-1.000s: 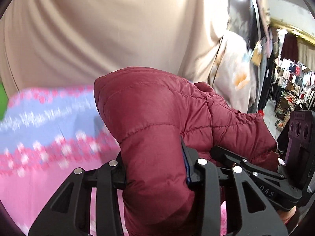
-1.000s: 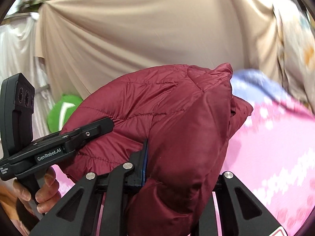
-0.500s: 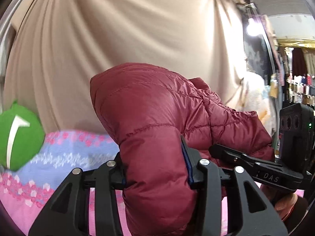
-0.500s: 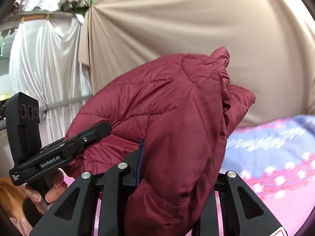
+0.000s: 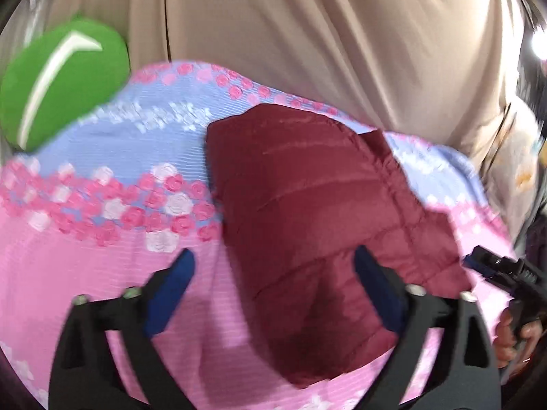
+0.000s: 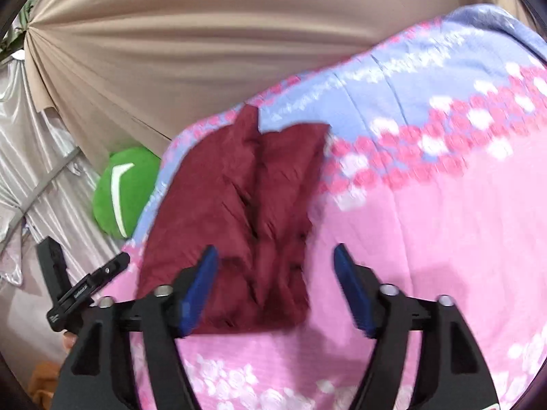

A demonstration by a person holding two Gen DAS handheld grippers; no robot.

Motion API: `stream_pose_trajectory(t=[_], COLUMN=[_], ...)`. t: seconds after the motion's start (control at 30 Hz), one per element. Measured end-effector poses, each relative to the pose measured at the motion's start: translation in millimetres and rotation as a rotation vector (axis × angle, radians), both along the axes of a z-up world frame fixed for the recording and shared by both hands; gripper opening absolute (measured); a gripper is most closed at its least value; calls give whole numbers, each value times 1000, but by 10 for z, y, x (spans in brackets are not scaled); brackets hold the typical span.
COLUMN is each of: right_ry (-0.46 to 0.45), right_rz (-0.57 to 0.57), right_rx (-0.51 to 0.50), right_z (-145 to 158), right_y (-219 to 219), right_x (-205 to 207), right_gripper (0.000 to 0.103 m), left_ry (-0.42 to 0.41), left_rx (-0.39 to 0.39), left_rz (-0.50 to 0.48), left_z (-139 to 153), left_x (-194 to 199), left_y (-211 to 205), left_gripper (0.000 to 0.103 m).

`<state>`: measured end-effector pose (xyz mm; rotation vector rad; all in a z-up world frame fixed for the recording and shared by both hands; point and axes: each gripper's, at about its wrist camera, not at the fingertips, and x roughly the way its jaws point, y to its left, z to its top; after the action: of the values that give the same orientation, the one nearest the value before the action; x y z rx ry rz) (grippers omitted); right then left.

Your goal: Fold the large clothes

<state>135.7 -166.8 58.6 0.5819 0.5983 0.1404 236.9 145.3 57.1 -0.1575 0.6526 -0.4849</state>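
Drapery, beige and pleated (image 6: 212, 44), fills the background beyond both pairs of jaws. Below it spreads a bedspread (image 6: 444, 212), pink near the jaws, lilac-blue farther off, with a band of pink and white roses between; what it covers cannot be told.

The maroon quilted jacket (image 5: 307, 212) lies folded in a compact bundle on the bedspread. In the left wrist view it sits ahead of the jaws and towards their right finger, its near end reaching between the blue pads (image 5: 167, 294) without either pad pressing it. In the right wrist view the jacket (image 6: 239, 225) lies ahead and towards the left finger, again untouched.

A green cushion with a white curved mark (image 5: 65, 82) sits beyond the far left edge of the bedspread.

The left gripper (image 5: 273, 290) tilts downward over the bedspread, its jaws spread wide and opening, gripping nothing. The right gripper (image 6: 277, 287) tilts down likewise, jaws fairly wide and opening, the jacket's near edge in the gap but loose. Each gripper appears at the margin of the other's view, with fingers of the holding hand (image 5: 512, 338) wrapped round its handle.
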Motion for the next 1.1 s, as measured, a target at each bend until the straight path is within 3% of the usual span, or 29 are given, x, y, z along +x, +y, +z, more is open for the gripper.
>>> stream_pose_trajectory(t=[0.1,0.23,0.3,0.37,0.47,0.6,0.67,0.73,0.8,0.9,1.0,1.1], right_ry=[14,116,155,147,78,-3,25,66,95,119,118,83], right_rz=[32,83,100,136,120,60,31,8,14,29,-4,-78], right_rx=[-1,-21,-34,-24,-59,-151,-189,-157,-70,-23,-103,-204], right_z=[43,-70,-193,-250,-129,3,-52,-170,-253,-221,-60,119], right_y=[65,243,330,391,461,546,515,349,147,21,82,228], right_x=[276,786,943,988,860,669,771,930,1056,1035,745,329], right_gripper=[80,81,73,44,23,21,23,30,39,41,46,46], left_ry=[127,279,303,279,207,98,72,58,78,45,-7,-50], left_rx=[-115,-208,-253,-223,-157,-104,-67,-31,-49,-12,105,198], left_rz=[-30,-46,-87,-119,-165,-229,-220,-194,-159,-101,-52,-18], left_z=[-96,-410,-466,-428,-295,-148,-170,-231,-228,-94,50,104], left_x=[317,733,853,907,933,1020,1113,1173,1179,982,621,267], left_y=[46,1,-42,-129,-304,-553,-682,-751,-714,-554,-378,-256], left_gripper=[94,94,90,85,73,68,71,74,76,77,86,86])
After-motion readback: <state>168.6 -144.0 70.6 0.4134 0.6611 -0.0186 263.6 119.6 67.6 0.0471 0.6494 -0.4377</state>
